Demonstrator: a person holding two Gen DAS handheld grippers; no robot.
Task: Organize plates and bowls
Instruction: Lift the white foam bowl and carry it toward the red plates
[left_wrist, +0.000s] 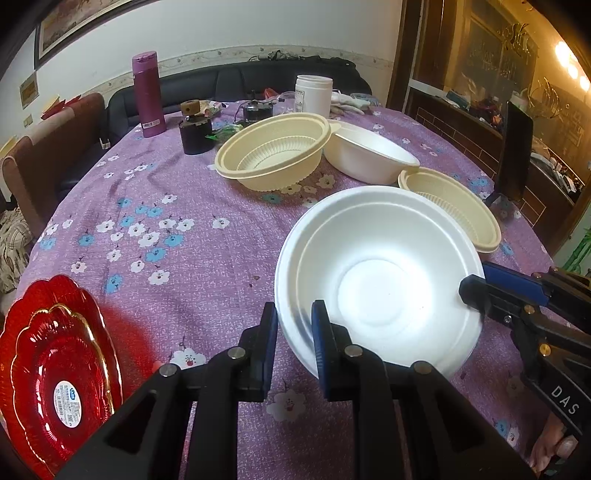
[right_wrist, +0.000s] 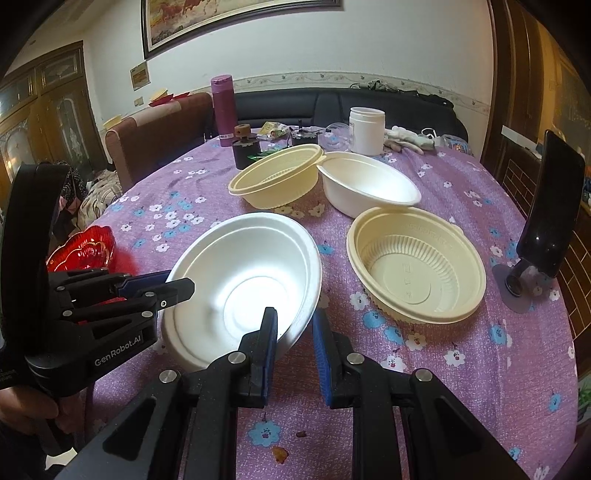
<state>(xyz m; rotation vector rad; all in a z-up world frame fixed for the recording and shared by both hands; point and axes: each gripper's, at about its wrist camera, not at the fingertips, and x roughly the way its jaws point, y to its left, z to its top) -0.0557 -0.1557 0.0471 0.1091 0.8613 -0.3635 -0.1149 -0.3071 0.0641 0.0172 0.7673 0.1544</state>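
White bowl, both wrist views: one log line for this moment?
left gripper: on white bowl near rim | right gripper: on opposite rim | both jaws straddle rim, closure unclear | red plates: stacked, left

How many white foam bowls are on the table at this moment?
2. The near white bowl sits between both grippers, its rim between their jaws. The far white bowl sits behind it, touching a cream bowl. More nested inside cannot be excluded.

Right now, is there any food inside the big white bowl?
No. In the right wrist view, the big white bowl held at its rim by both grippers shows only a bare, shiny white inside.
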